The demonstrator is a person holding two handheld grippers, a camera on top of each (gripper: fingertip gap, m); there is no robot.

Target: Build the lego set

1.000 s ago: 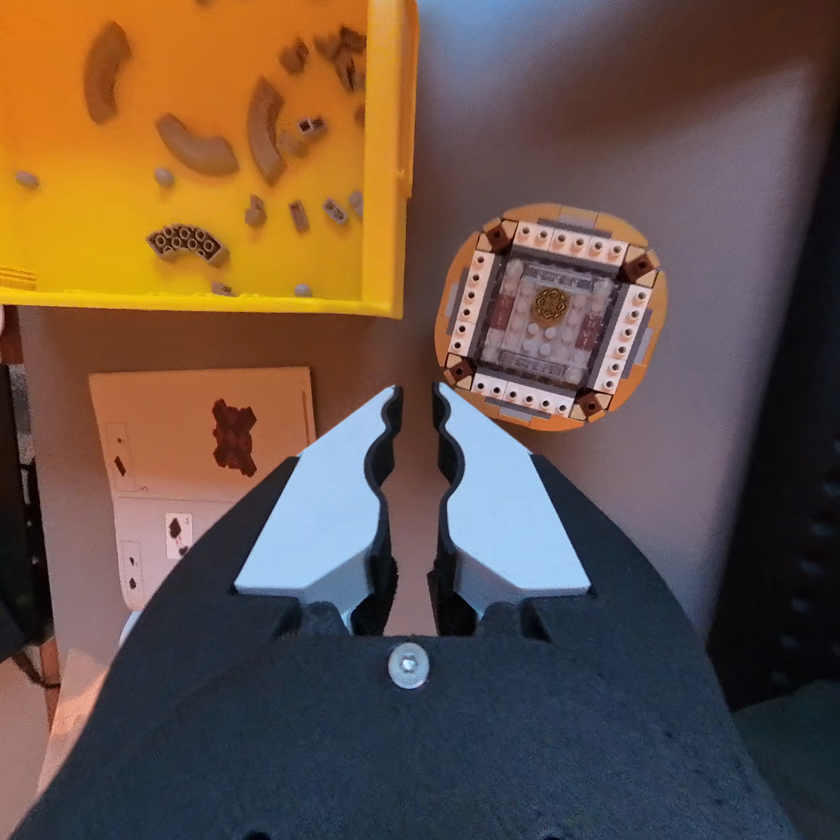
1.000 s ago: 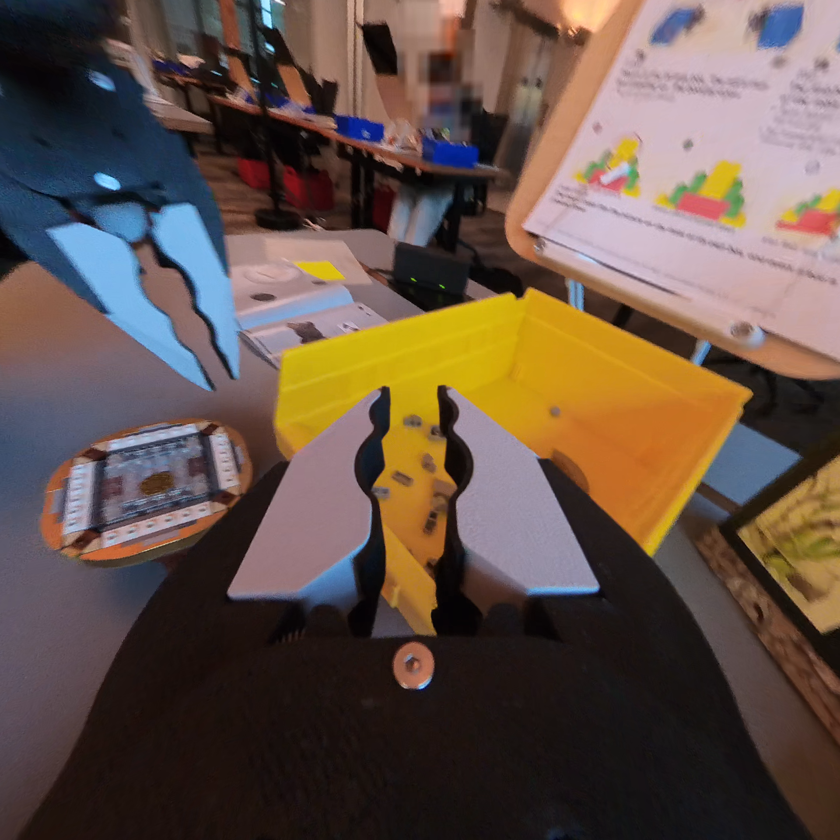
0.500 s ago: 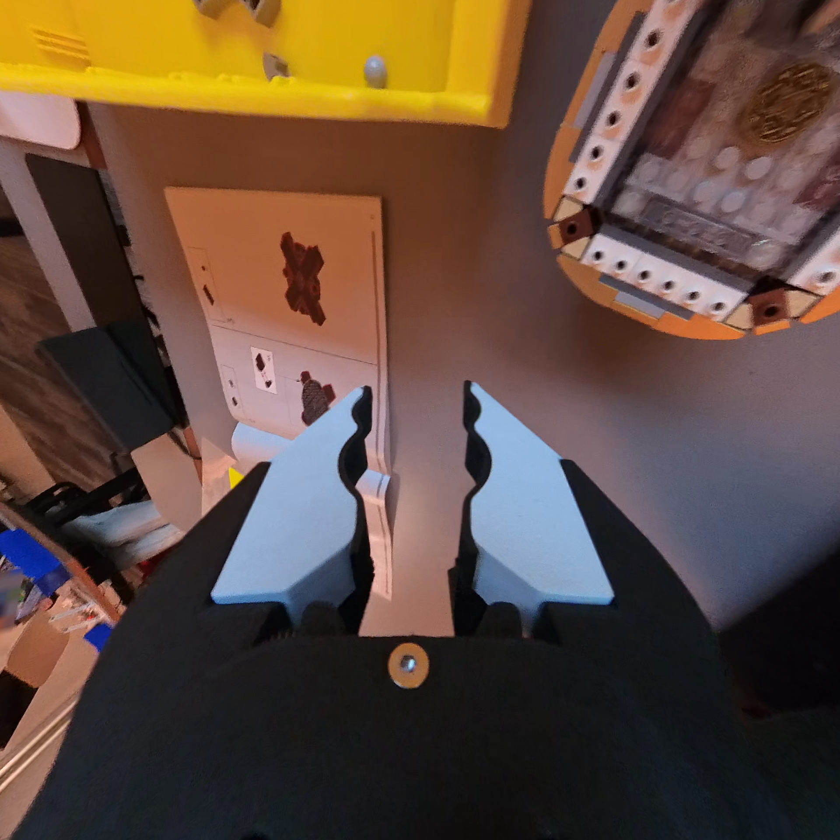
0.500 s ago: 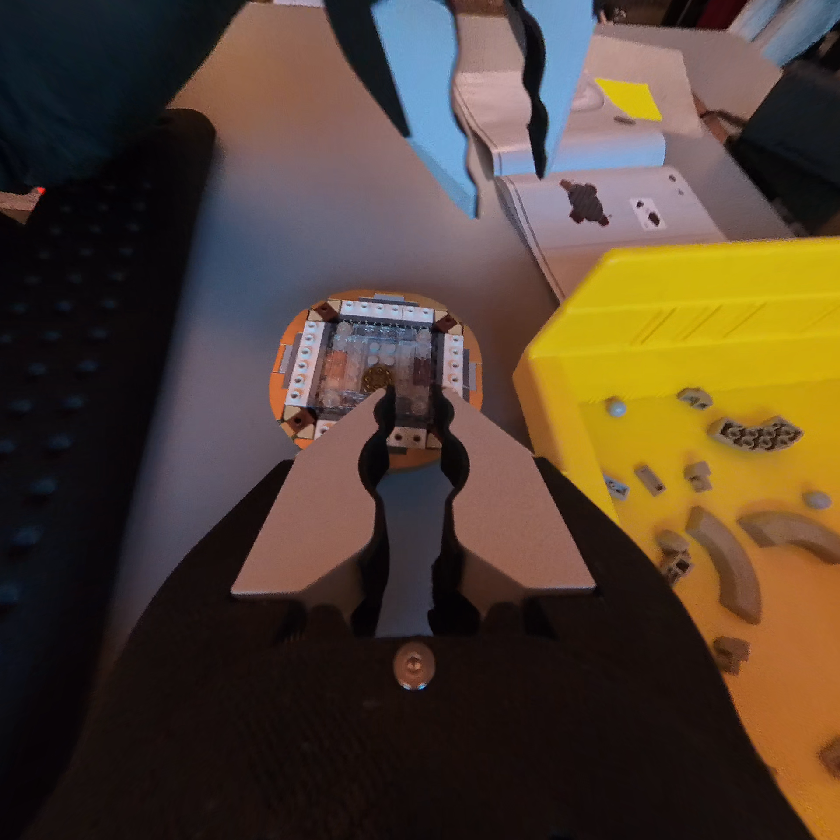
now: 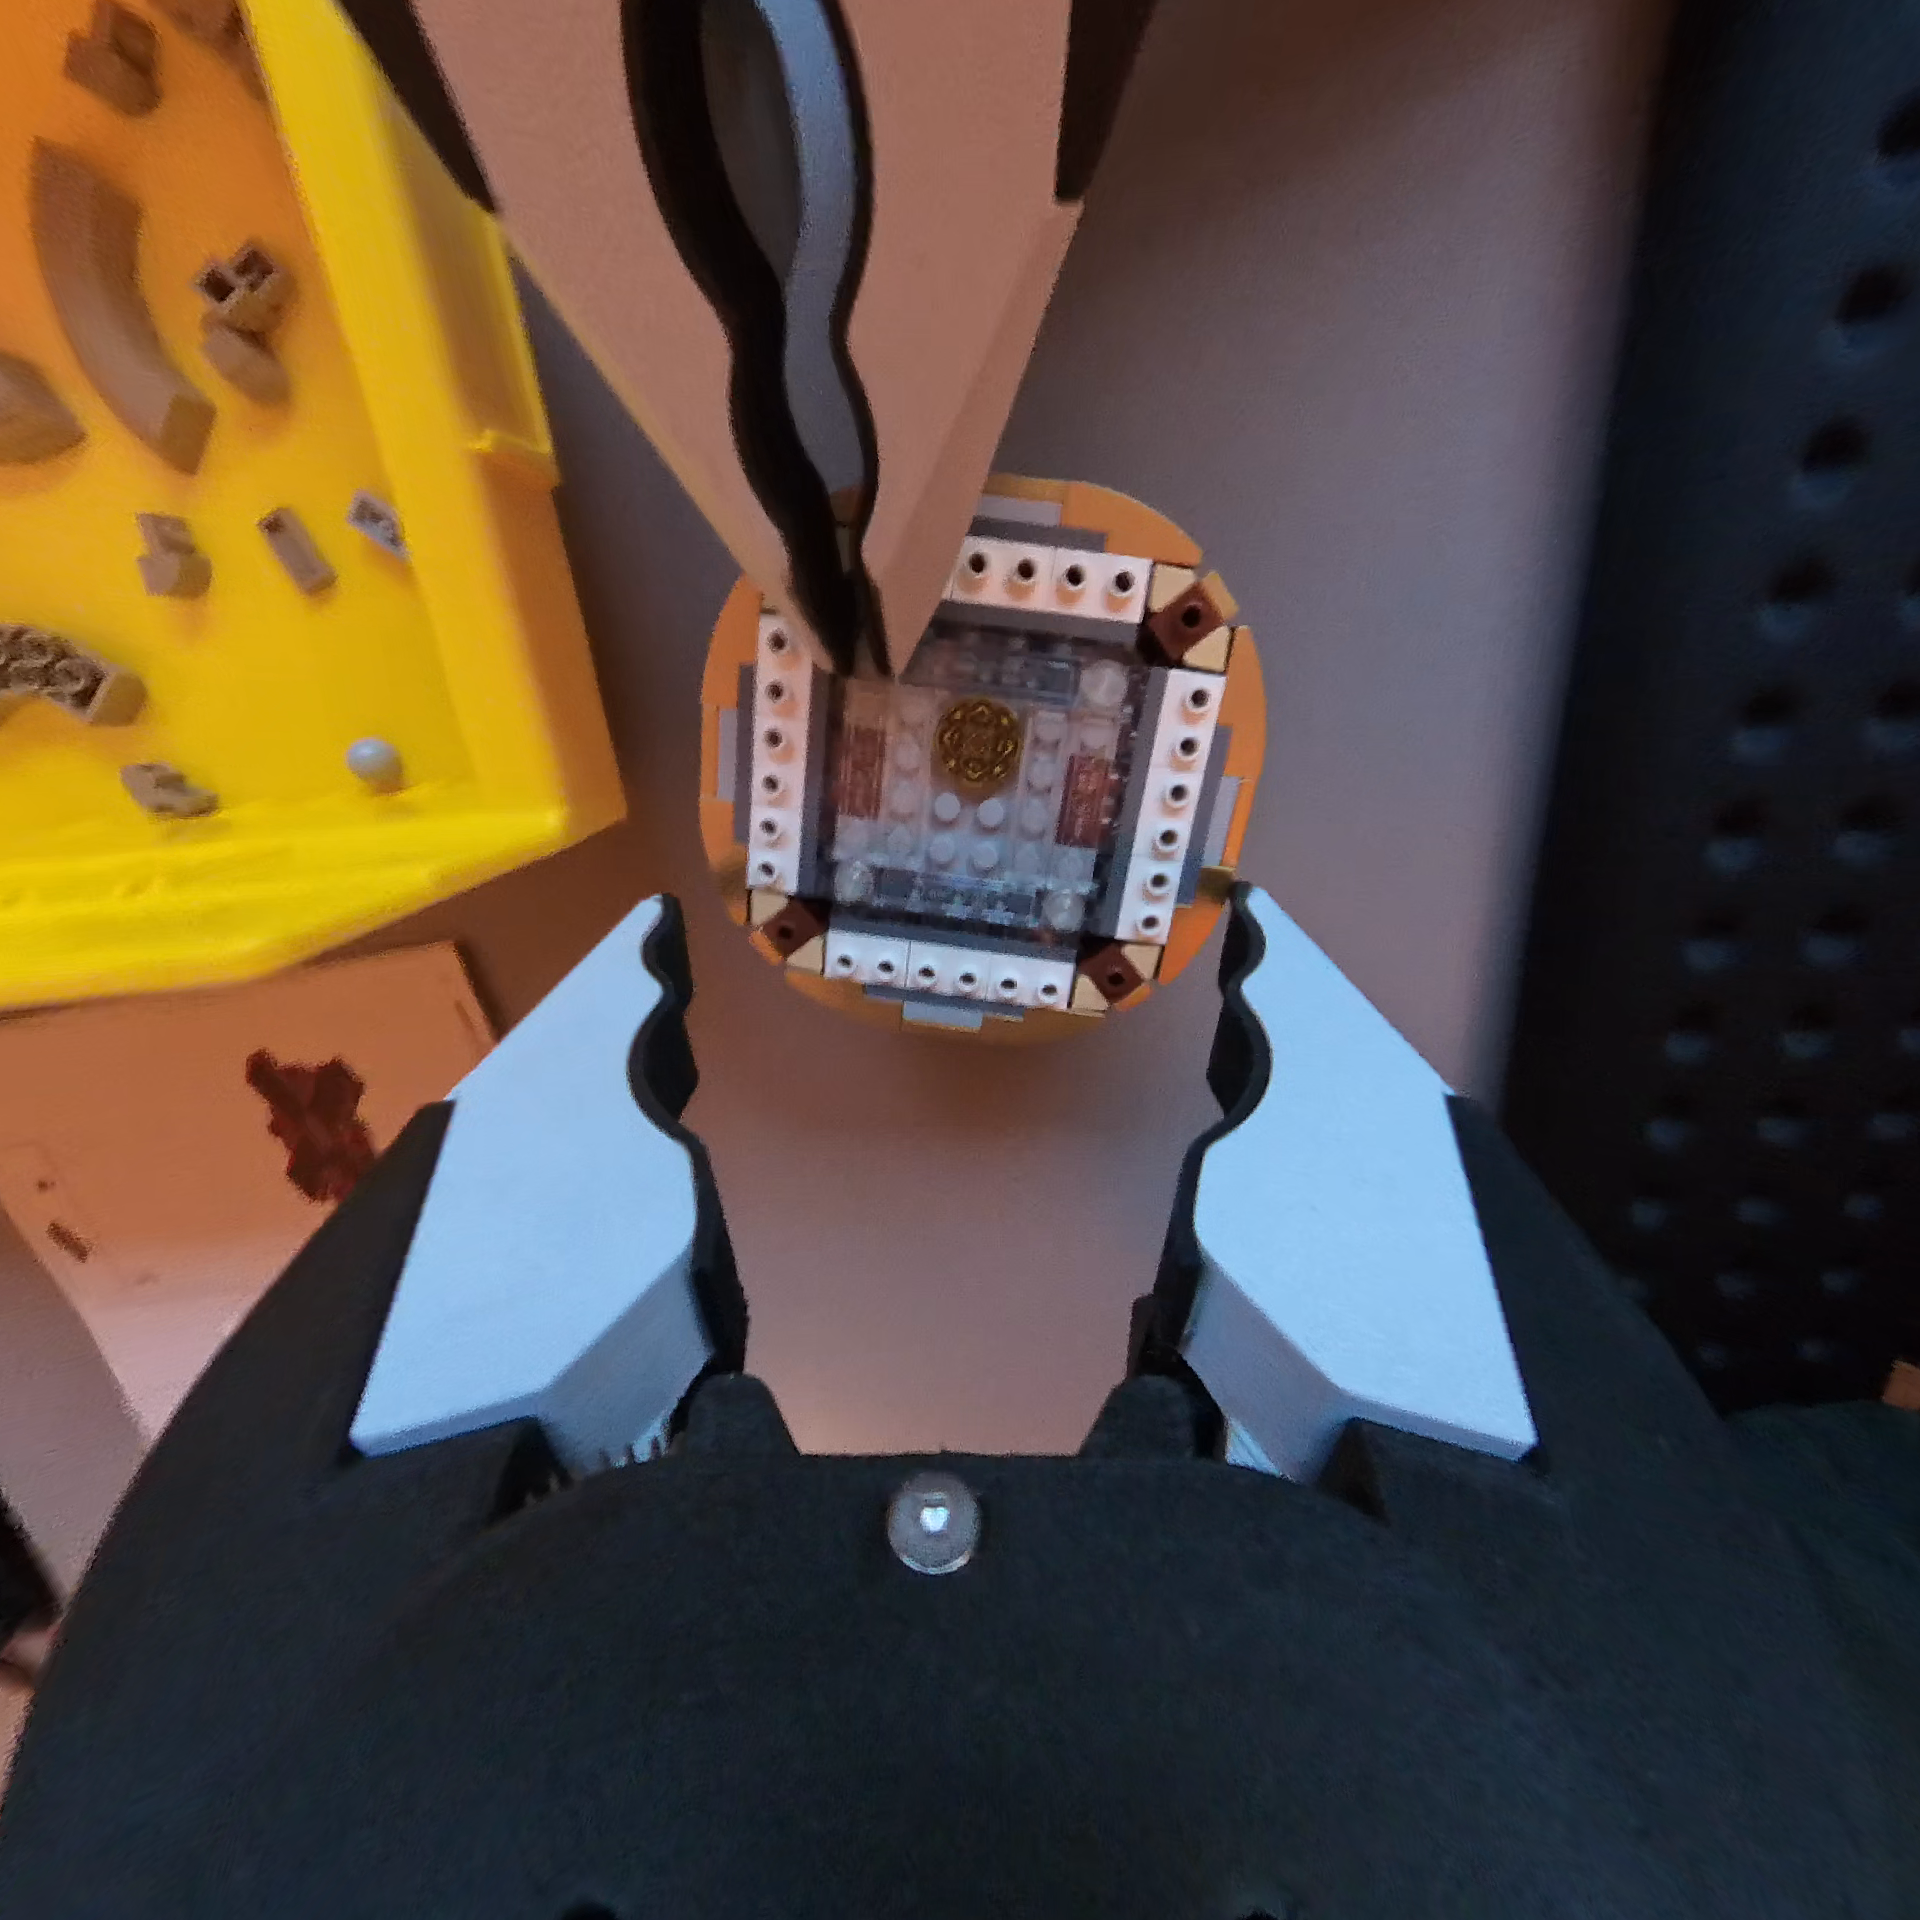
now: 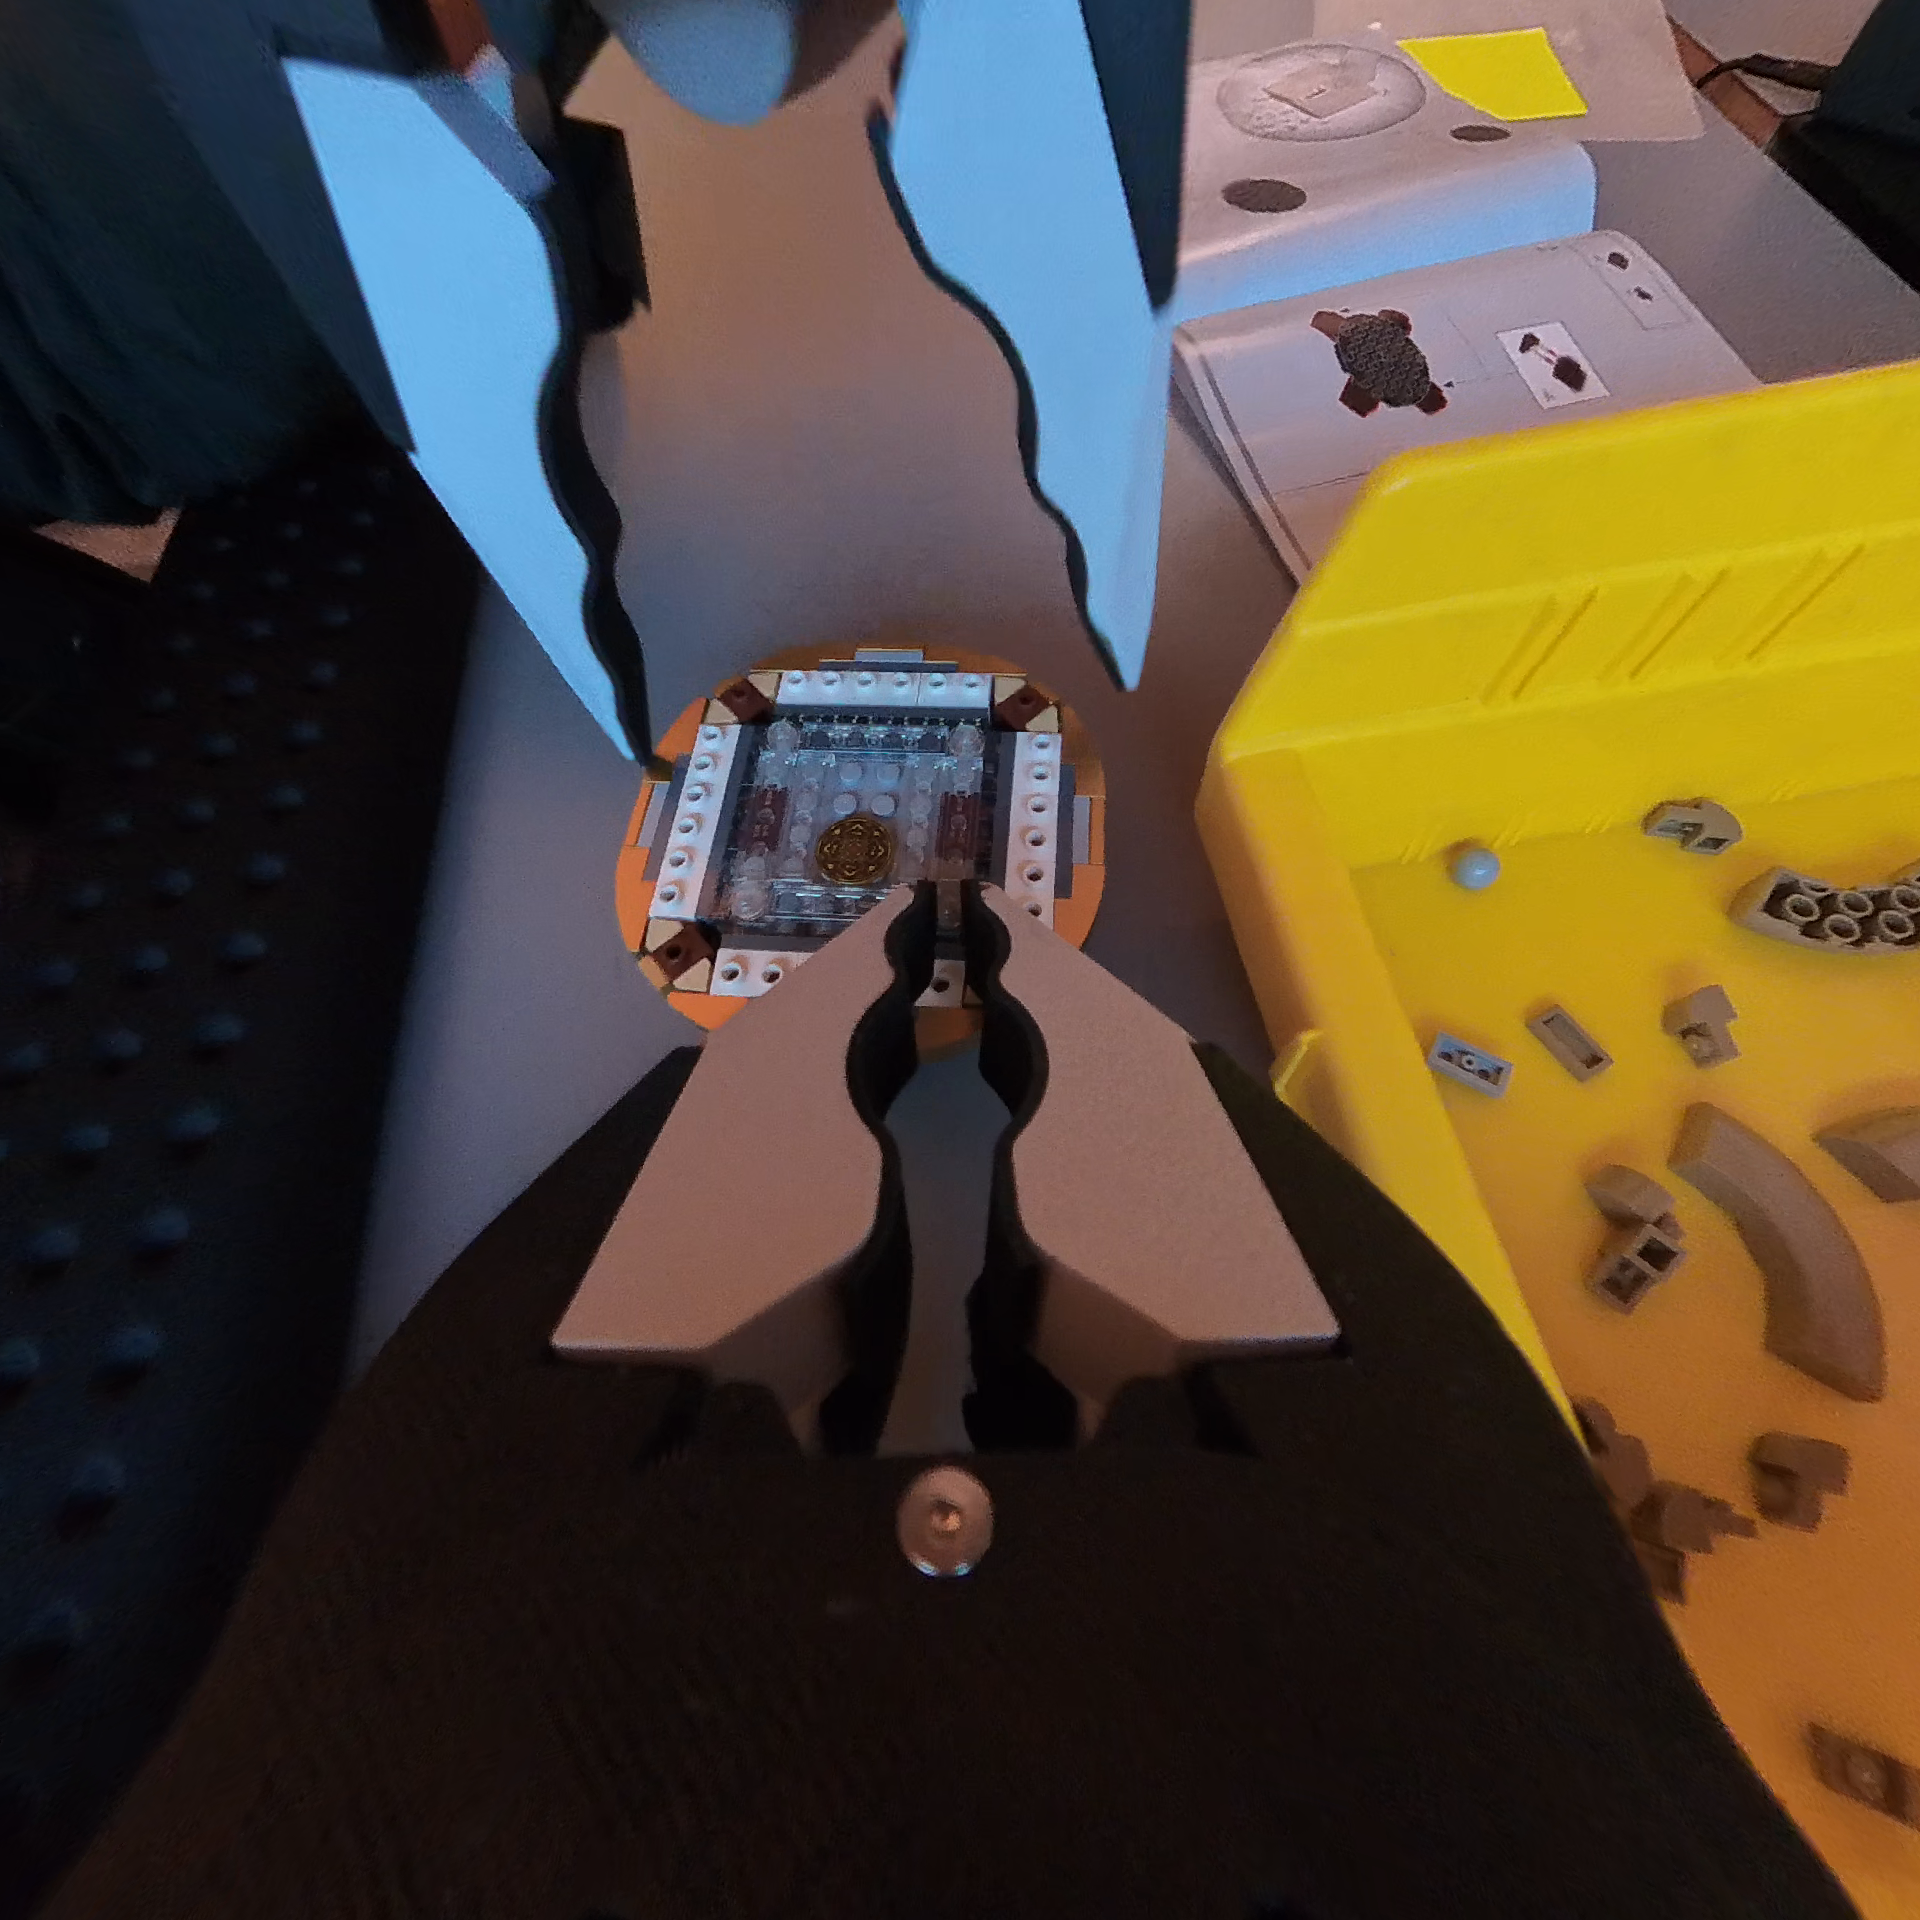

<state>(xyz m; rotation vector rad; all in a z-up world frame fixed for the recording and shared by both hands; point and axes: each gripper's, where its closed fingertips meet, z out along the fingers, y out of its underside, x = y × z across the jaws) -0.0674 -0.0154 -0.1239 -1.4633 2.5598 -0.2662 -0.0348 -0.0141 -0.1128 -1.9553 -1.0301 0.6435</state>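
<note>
The round model [image 5: 982, 769] lies flat on the tabletop [image 5: 1299, 312], studs up. Left tool [image 5: 951, 971] gapes wide, empty; right tool [image 6: 943, 902] pinches a small clear piece [image 6: 948, 902] at the model's edge.

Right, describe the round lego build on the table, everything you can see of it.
The round lego build lies flat on the grey table: an orange disc base, a square frame of white studded bricks, dark brown corner pieces, a clear and grey studded middle with a gold ornamented tile. The right gripper, nearly shut, has its tips over one corner; whether it grips a piece is unclear. The open left gripper flanks its near edge. The yellow bin stands beside it, apart.
</note>
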